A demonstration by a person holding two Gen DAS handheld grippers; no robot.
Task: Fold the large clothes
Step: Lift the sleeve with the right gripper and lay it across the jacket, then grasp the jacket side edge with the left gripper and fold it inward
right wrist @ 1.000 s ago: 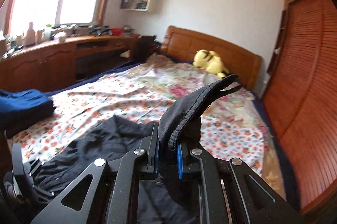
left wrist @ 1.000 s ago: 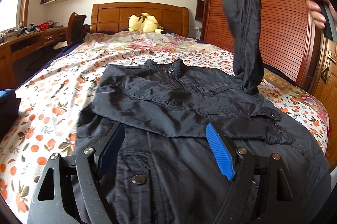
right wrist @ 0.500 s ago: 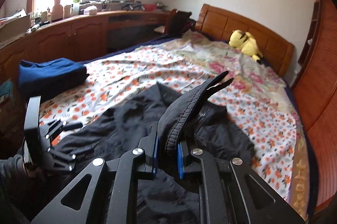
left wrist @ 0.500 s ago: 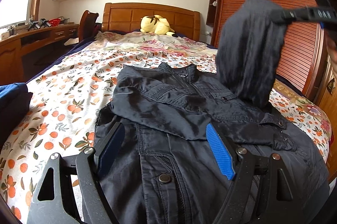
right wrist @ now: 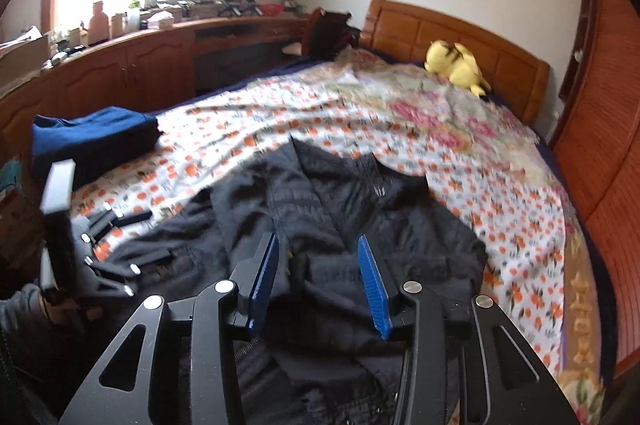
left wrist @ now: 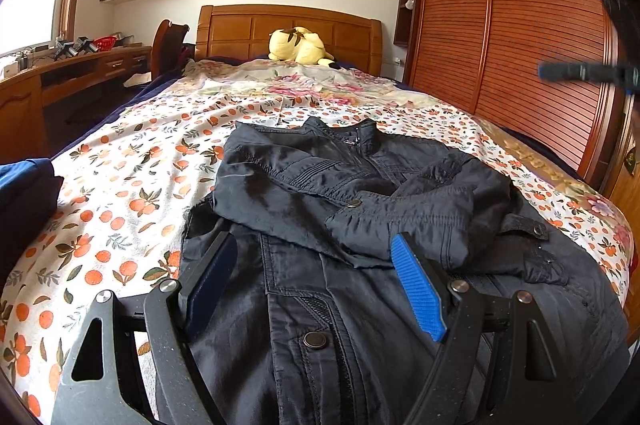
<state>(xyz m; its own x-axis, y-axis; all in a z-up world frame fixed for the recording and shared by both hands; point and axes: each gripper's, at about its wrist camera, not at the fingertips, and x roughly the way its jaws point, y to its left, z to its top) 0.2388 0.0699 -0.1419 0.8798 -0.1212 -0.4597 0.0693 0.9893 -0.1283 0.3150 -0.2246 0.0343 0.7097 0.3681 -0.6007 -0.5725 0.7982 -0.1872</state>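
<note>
A black jacket (left wrist: 320, 233) lies front-up on the floral bedsheet (left wrist: 132, 185), collar toward the headboard. Both sleeves are folded across its chest; the right sleeve (left wrist: 440, 209) lies crumpled over the left one. My left gripper (left wrist: 316, 265) is open and empty, low over the jacket's lower front. My right gripper (right wrist: 316, 269) is open and empty above the jacket (right wrist: 340, 225). It also shows blurred at the right edge of the left wrist view (left wrist: 580, 73). The left gripper shows at the left in the right wrist view (right wrist: 108, 225).
A folded blue garment (right wrist: 92, 137) lies at the bed's left edge. A yellow plush toy (left wrist: 300, 47) sits by the wooden headboard (left wrist: 288, 29). A wooden desk and cabinets (right wrist: 140, 65) run along the left. A louvred wardrobe (left wrist: 520, 25) stands on the right.
My right gripper carried the raised sleeve down across the jacket, opened and let it go. The sleeve now lies on the chest. The left gripper stayed open over the hem.
</note>
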